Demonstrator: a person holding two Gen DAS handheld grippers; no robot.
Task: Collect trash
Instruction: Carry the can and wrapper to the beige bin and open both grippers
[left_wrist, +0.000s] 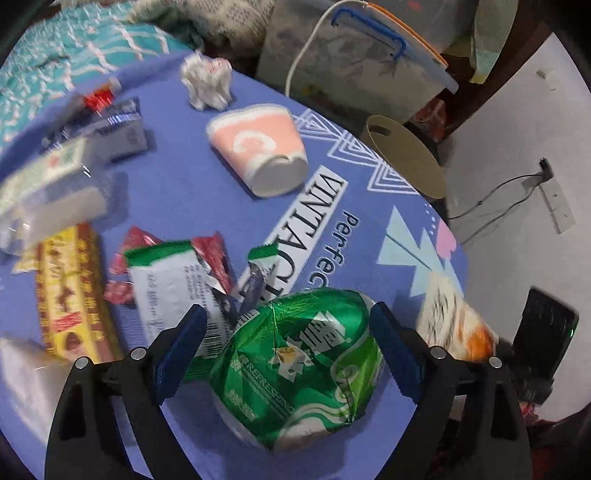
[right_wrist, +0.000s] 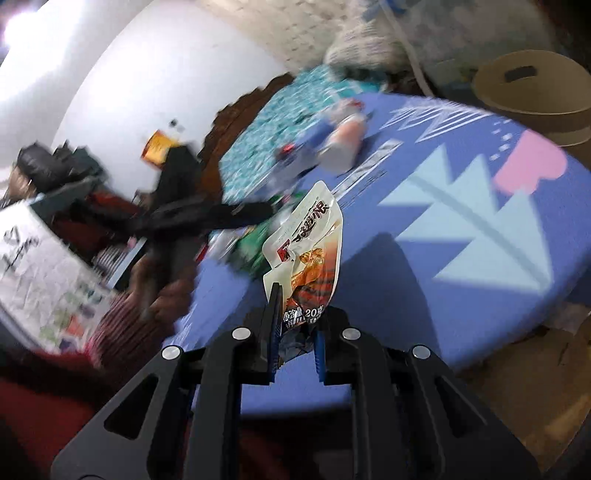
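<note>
My left gripper is open, its blue pads on either side of a crumpled green snack bag lying on the purple table. My right gripper is shut on a white and orange snack pouch and holds it above the table's edge. That pouch also shows blurred at the right in the left wrist view. More trash lies on the table: a tipped pink paper cup, a crumpled white paper ball, a green and white wrapper, red wrappers and a yellow box.
A tan round bin with a slot handle stands beyond the table's far edge, also in the right wrist view. A teal patterned bed lies at the left. Blurred packets crowd the table's left side. The person's left arm and gripper show blurred.
</note>
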